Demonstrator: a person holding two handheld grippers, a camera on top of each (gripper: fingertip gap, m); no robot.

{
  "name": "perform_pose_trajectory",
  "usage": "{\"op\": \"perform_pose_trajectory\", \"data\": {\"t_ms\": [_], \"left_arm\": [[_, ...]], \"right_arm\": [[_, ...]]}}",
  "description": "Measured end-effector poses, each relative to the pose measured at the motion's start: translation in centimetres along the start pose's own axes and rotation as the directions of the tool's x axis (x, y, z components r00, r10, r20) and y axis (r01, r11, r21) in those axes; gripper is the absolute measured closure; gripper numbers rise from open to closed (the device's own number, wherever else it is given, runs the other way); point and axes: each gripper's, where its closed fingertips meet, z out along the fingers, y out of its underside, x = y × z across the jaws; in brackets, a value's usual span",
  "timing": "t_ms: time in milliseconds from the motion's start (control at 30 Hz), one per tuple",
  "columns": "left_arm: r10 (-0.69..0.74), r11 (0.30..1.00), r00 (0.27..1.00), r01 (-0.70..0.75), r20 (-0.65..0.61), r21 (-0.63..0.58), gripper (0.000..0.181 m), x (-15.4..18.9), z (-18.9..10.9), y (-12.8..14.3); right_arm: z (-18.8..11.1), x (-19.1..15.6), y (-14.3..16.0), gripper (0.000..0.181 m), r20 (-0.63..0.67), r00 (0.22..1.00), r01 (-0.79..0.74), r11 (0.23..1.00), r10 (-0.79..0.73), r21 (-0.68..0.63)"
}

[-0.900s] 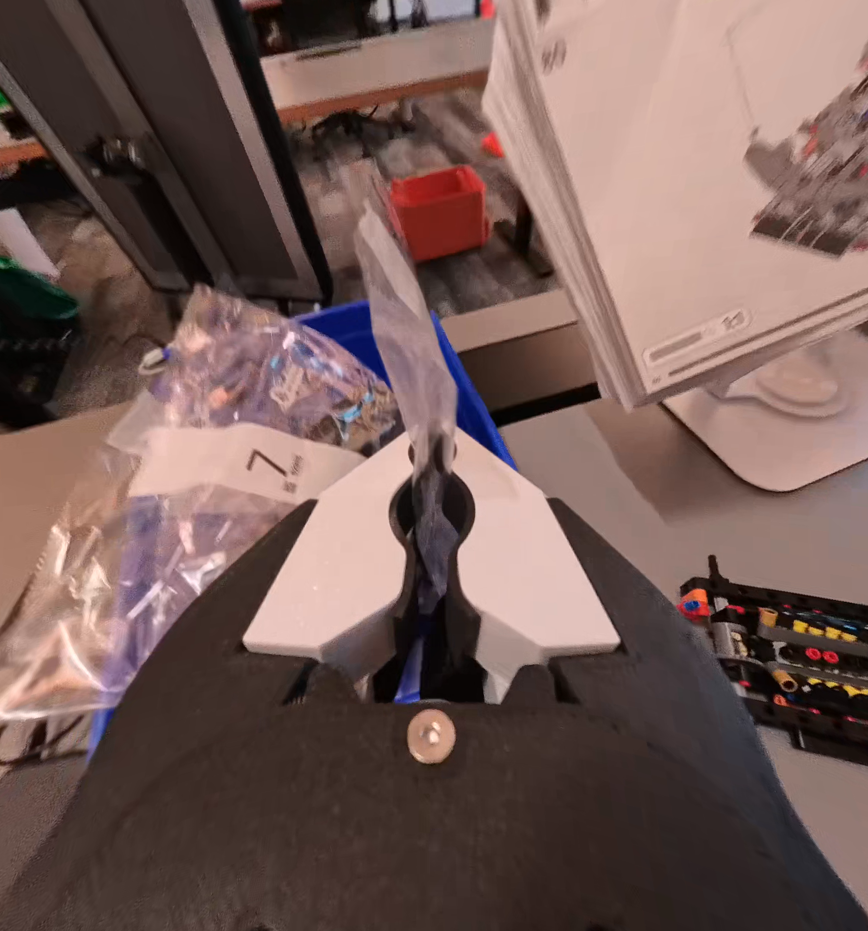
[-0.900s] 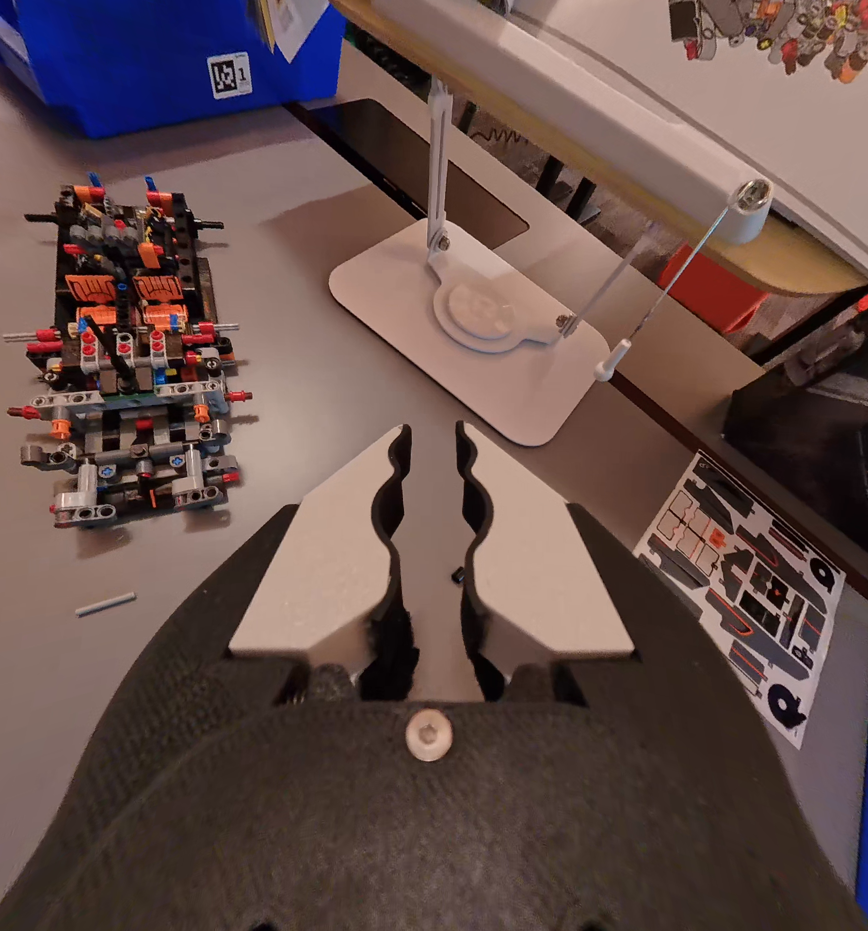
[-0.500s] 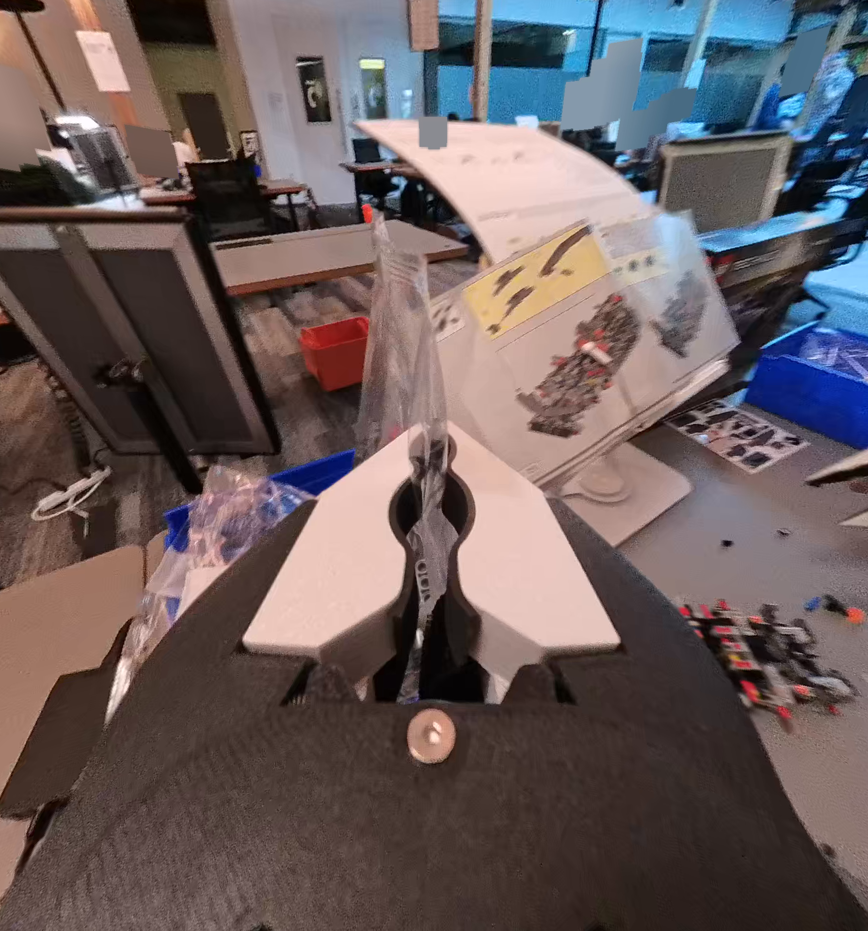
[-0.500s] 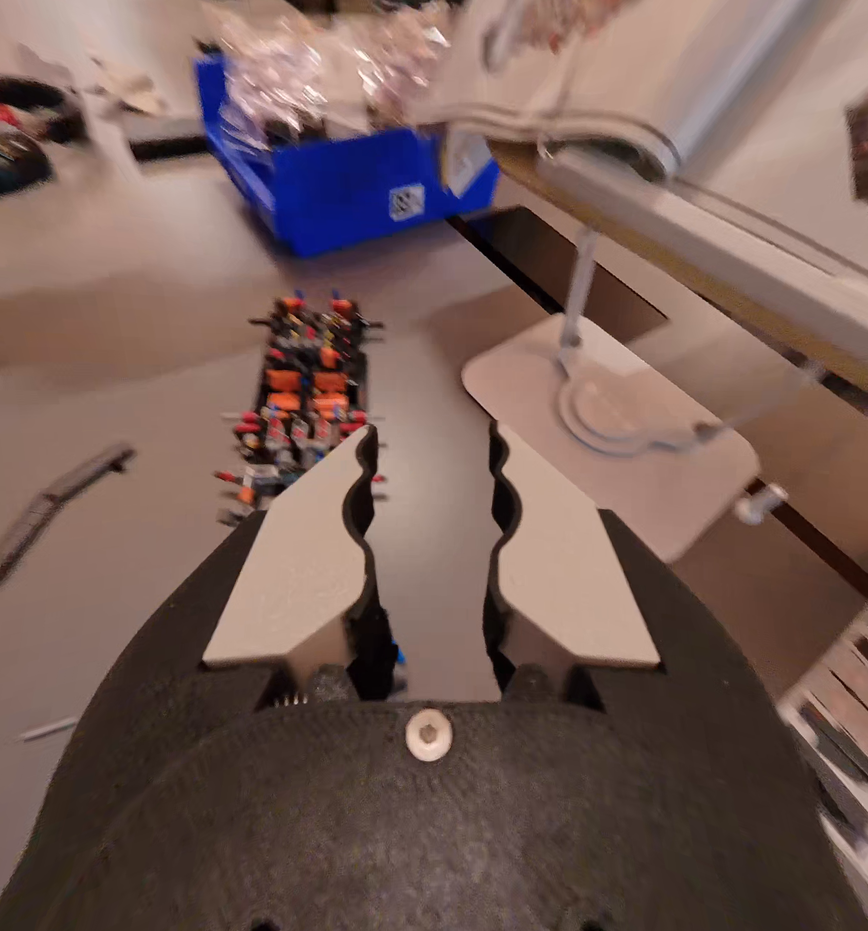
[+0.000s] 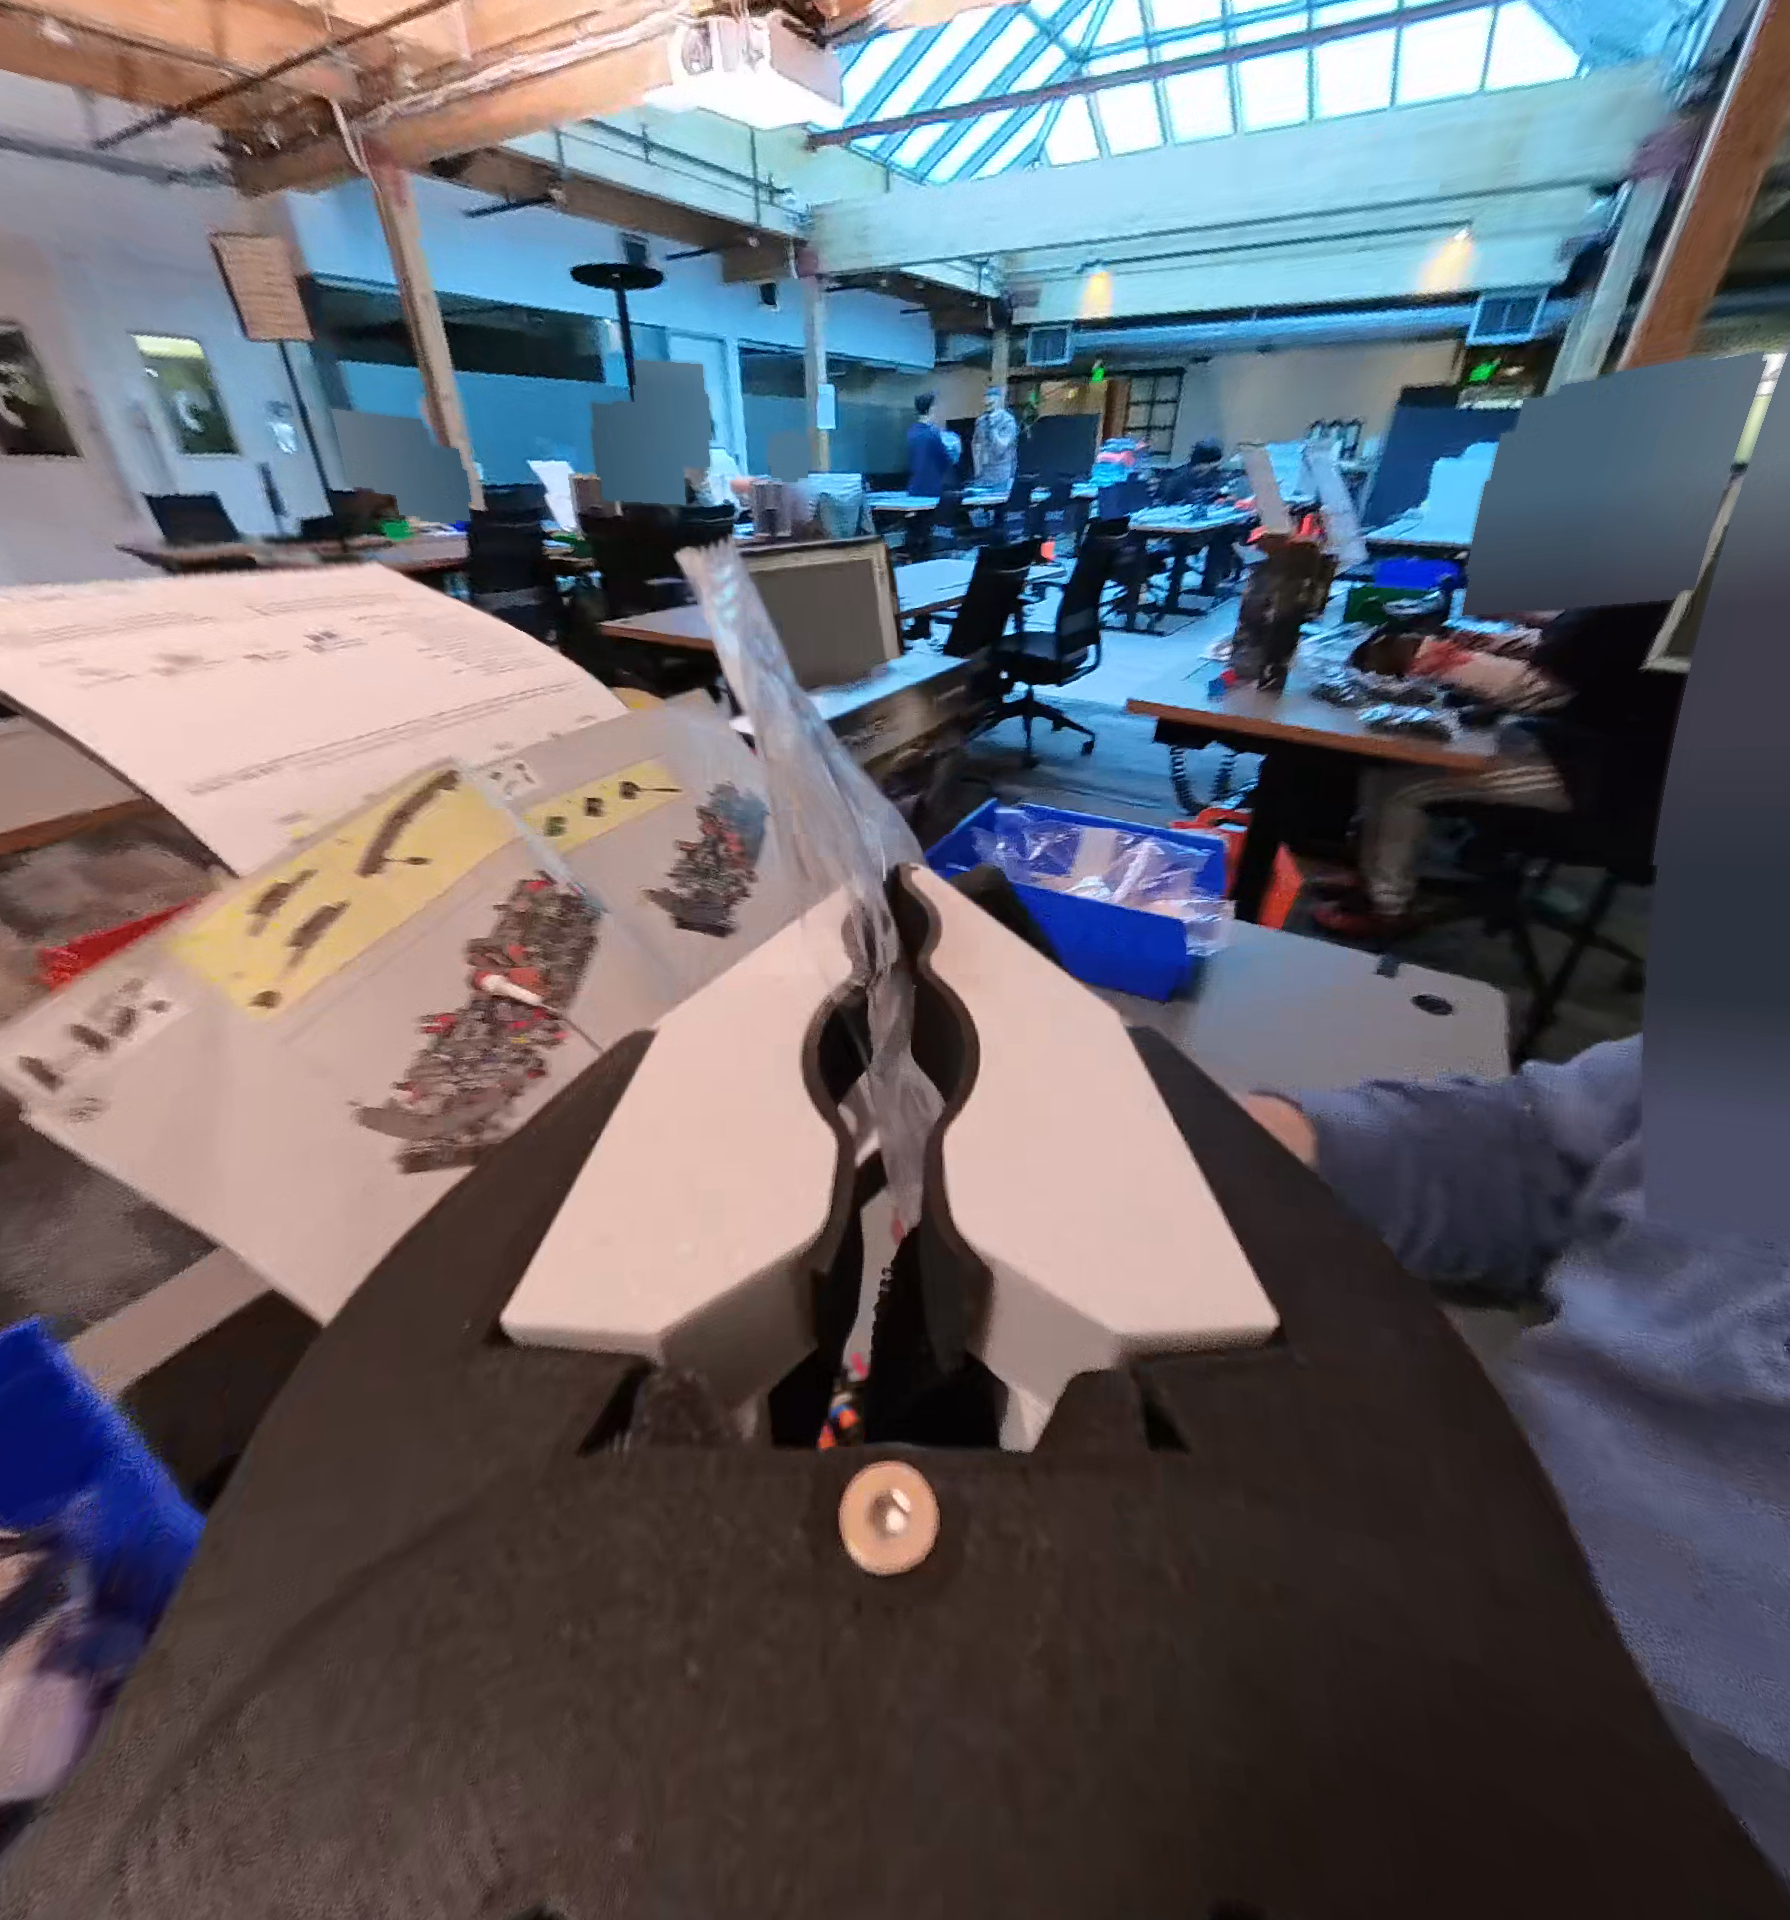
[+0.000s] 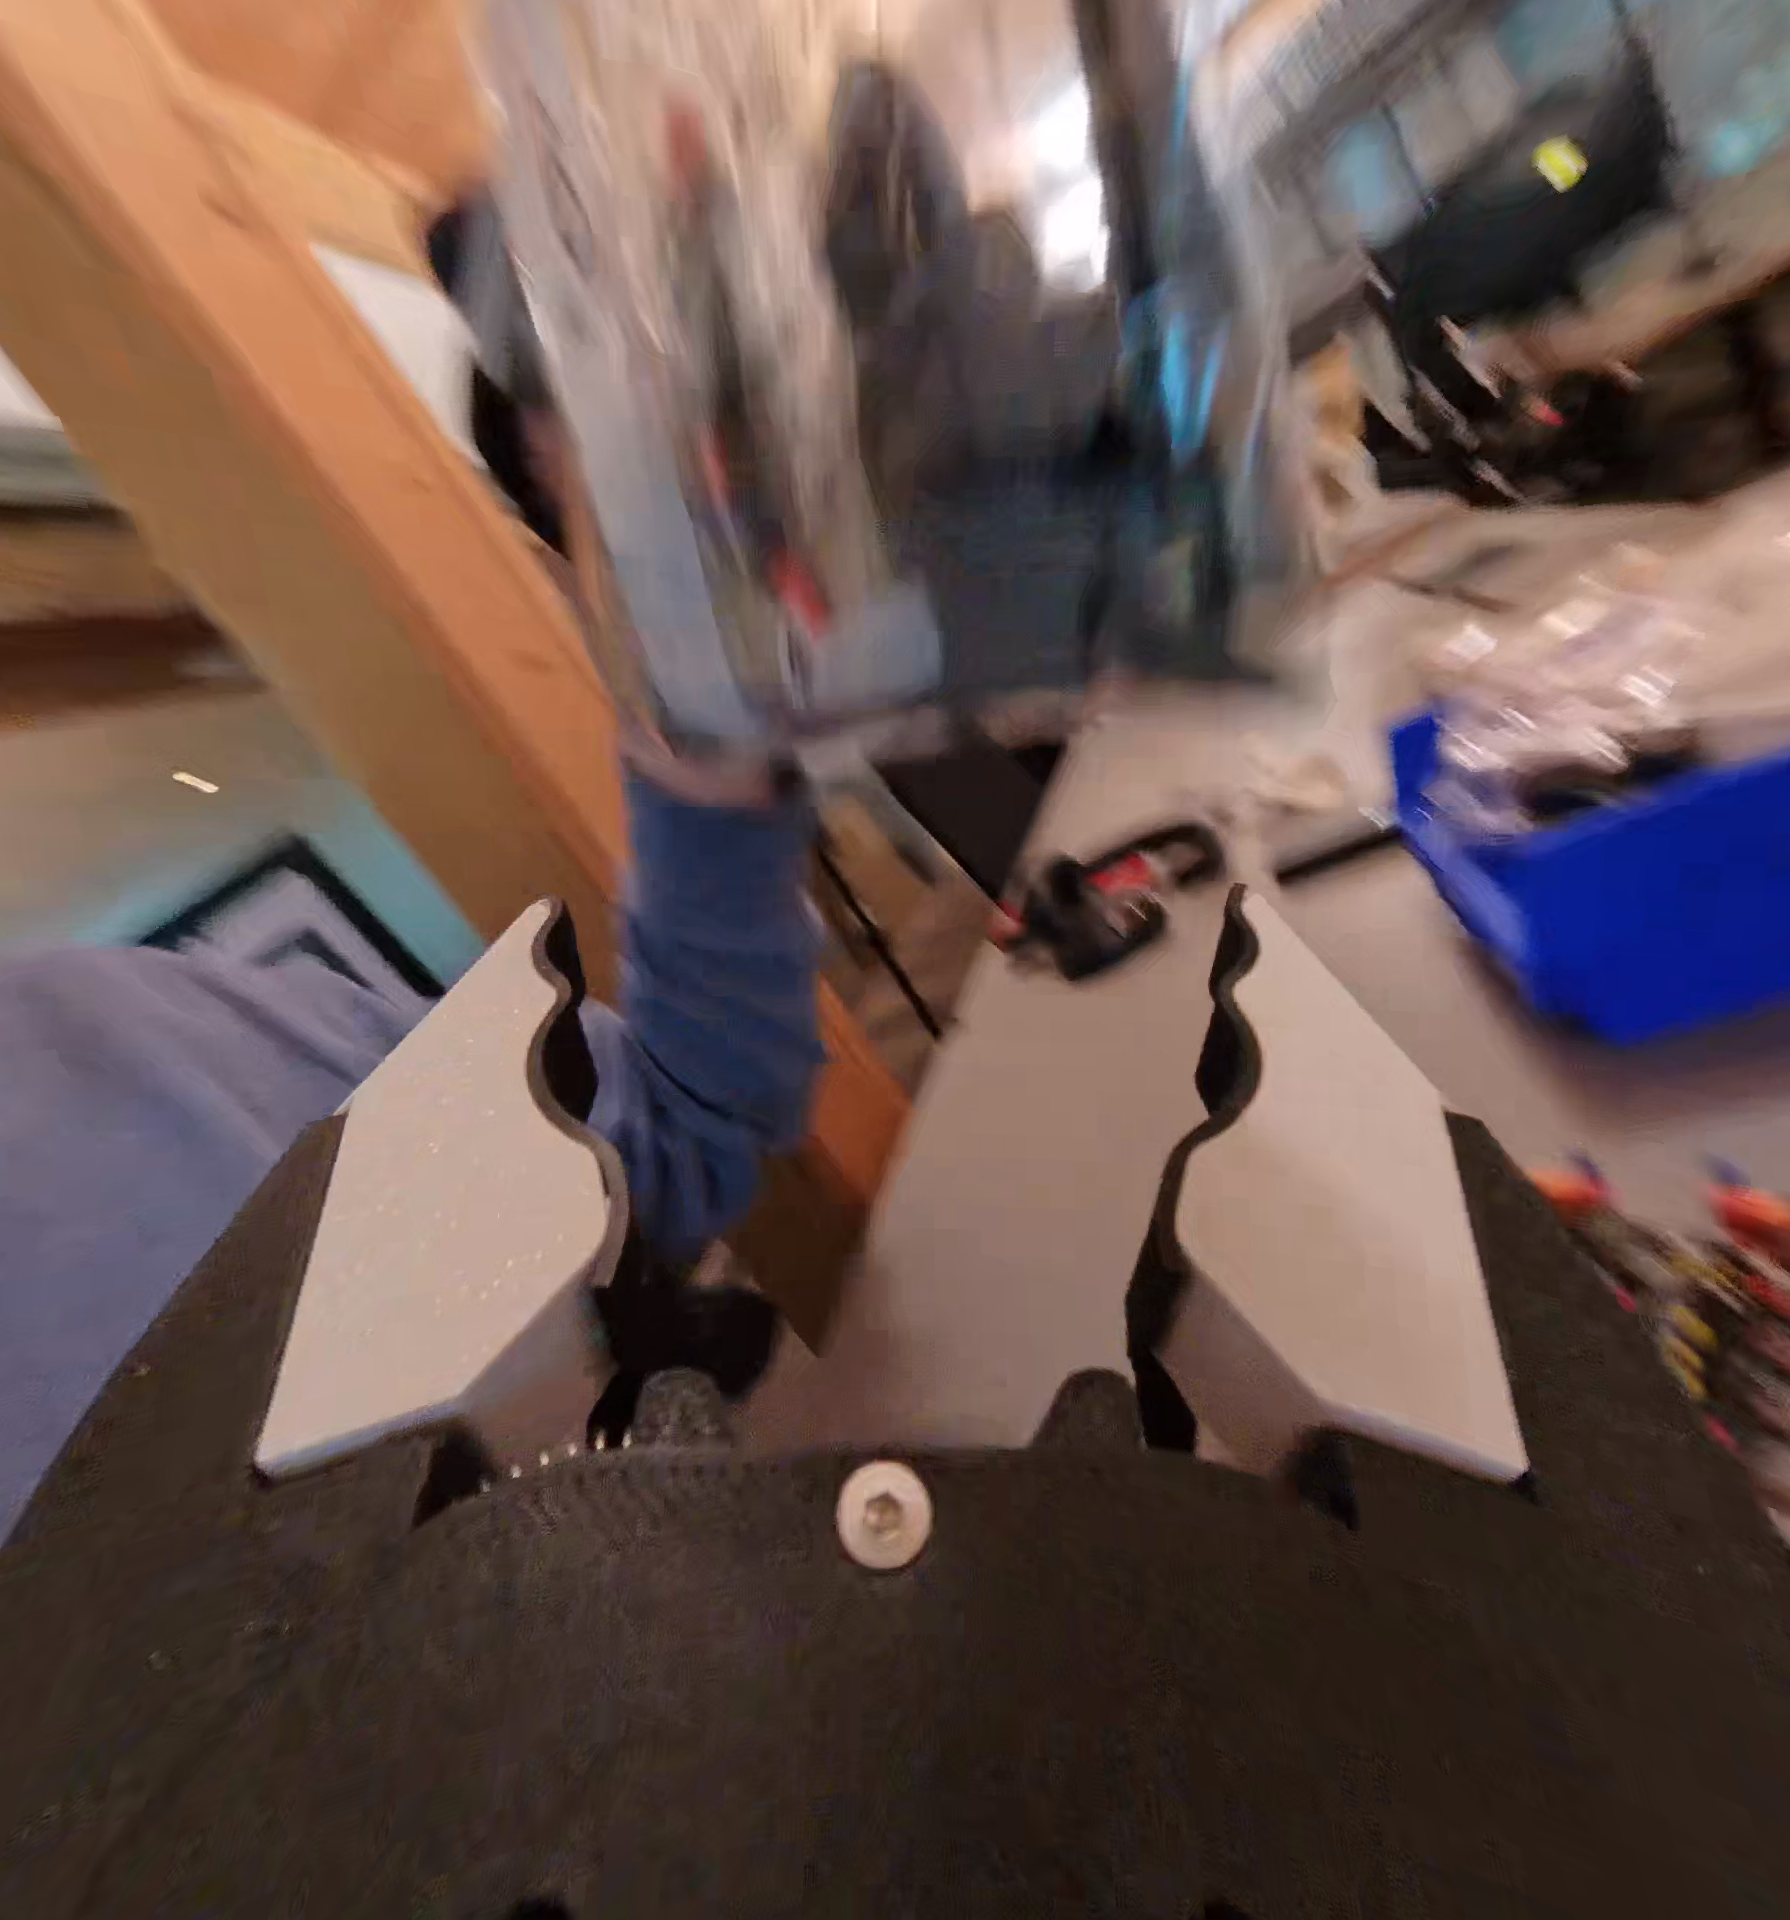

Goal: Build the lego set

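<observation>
My left gripper (image 5: 896,914) is shut on the top strip of a clear plastic parts bag (image 5: 787,748). The strip sticks up past the fingertips, and the rest of the bag is hidden below the jaws. The gripper is raised, in front of the open instruction booklet (image 5: 351,935). My right gripper (image 6: 891,914) is wide open and empty. Its view is heavily blurred. A clear bag with small pieces (image 6: 745,468) shows ahead of it, above a blue sleeve (image 6: 714,987). The partly built Lego model (image 6: 1753,1278) lies on the grey table at lower right.
A blue bin with bags (image 5: 1078,904) stands behind the left gripper, and it also shows in the right wrist view (image 6: 1649,883). Another blue bin (image 5: 18,1455) is at lower left. A person's sleeve (image 5: 1493,1164) is at right. A wooden board (image 6: 299,468) slants at left. One gripper's finger ends stand about 15 cm off the other's.
My left gripper has lifted and swung right with the bag, away from the bin of bags. My right gripper has opened wide and swung left from the model toward the bag.
</observation>
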Motion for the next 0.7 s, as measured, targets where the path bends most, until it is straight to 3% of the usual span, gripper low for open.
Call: {"op": "perform_pose_trajectory", "data": {"t_ms": [100, 200, 467, 567, 600, 700], "left_arm": [[-0.090, 0.996, 0.995, 0.090, -0.049, -0.007, 0.181, 0.6, 1.7, 2.6], [-0.196, 0.979, 0.976, 0.200, -0.090, 0.035, 0.181, -0.5, 2.5, 4.2], [-0.267, 0.962, 0.961, 0.270, -0.075, 0.039, 0.181, -2.8, 5.0, 7.5], [-0.253, 0.966, 0.966, 0.250, 0.058, 0.061, 0.152, -4.7, 4.9, 7.6], [-0.241, 0.970, 0.963, 0.235, 0.120, 0.064, 0.137, -5.4, 4.5, 7.7], [-0.171, 0.985, 0.960, 0.162, 0.221, 0.057, 0.127, -4.9, 3.9, 7.9]], "right_arm": [[0.1, -2.9, -3.1, 0.089, 0.145, 0.989, -0.034, 0.979, 0.005, 0.200], [-1.5, -2.9, -4.8, 0.151, 0.152, 0.988, -0.048, 0.945, -0.002, 0.324], [-4.8, -1.9, -5.2, 0.162, -0.024, 0.998, 0.070, 0.941, -0.065, 0.330], [-6.4, -1.4, -5.8, 0.162, -0.150, 0.981, 0.167, 0.930, -0.123, 0.327], [-7.1, -1.1, -6.1, 0.162, -0.229, 0.960, 0.228, 0.924, -0.160, 0.309], [-9.9, -0.1, -7.2, 0.163, -0.514, 0.793, 0.464, 0.871, -0.327, 0.161]]}}
